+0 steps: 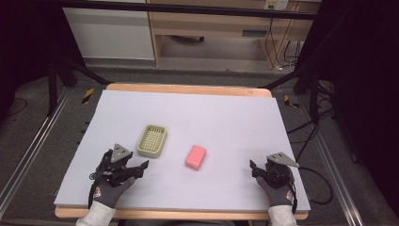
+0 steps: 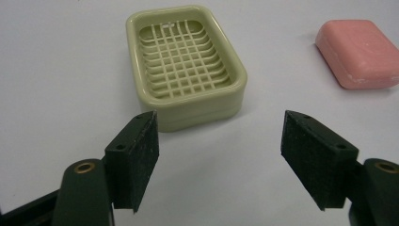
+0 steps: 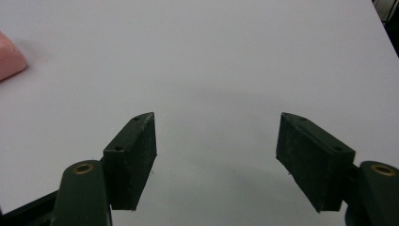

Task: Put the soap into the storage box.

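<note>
Approach step, nothing gripped: left gripper (image 2: 219, 160) with jaws spread and empty, aimed at the green soap dish (image 2: 186, 63) just ahead on the white table (image 1: 226, 117); right gripper (image 3: 216, 160) likewise spread and empty, resting near the table's right front corner. Pink soap bar (image 1: 195, 157) lying flat just right of the dish, apart from it. Next move, by judgement: advance to straddle the bar across its narrow width, then close.

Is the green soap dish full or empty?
Empty. The soap dish shows its bare grid floor with nothing on it, and the pink soap lies beside it on the table.
</note>
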`<state>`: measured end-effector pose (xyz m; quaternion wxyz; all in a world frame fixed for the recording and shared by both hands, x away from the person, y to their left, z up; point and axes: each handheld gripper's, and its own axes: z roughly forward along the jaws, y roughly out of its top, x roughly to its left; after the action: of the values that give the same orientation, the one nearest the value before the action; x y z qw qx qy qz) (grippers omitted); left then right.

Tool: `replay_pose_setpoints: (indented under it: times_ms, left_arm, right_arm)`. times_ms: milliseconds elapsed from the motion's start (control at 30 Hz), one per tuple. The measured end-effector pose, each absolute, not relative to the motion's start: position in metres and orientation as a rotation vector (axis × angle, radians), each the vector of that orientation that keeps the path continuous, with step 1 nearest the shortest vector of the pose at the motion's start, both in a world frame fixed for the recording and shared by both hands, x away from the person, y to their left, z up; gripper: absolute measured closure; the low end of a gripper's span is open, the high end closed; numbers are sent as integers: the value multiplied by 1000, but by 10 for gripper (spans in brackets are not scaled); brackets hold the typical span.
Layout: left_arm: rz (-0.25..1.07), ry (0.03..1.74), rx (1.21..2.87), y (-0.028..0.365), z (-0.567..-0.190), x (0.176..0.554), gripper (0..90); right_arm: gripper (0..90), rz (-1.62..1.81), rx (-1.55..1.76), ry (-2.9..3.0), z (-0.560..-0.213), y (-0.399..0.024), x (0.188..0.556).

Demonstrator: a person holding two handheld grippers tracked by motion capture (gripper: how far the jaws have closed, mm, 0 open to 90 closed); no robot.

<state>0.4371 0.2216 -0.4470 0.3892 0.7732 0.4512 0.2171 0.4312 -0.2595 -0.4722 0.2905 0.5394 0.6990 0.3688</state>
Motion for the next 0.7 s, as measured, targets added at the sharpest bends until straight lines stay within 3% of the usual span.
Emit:
replay_pose_setpoints:
  times_ms: [700]
  left_arm:
    - [526,1099,1972,202,-432,447,271]
  right_arm:
    - [299,988,1439,1865,-472,-260,431]
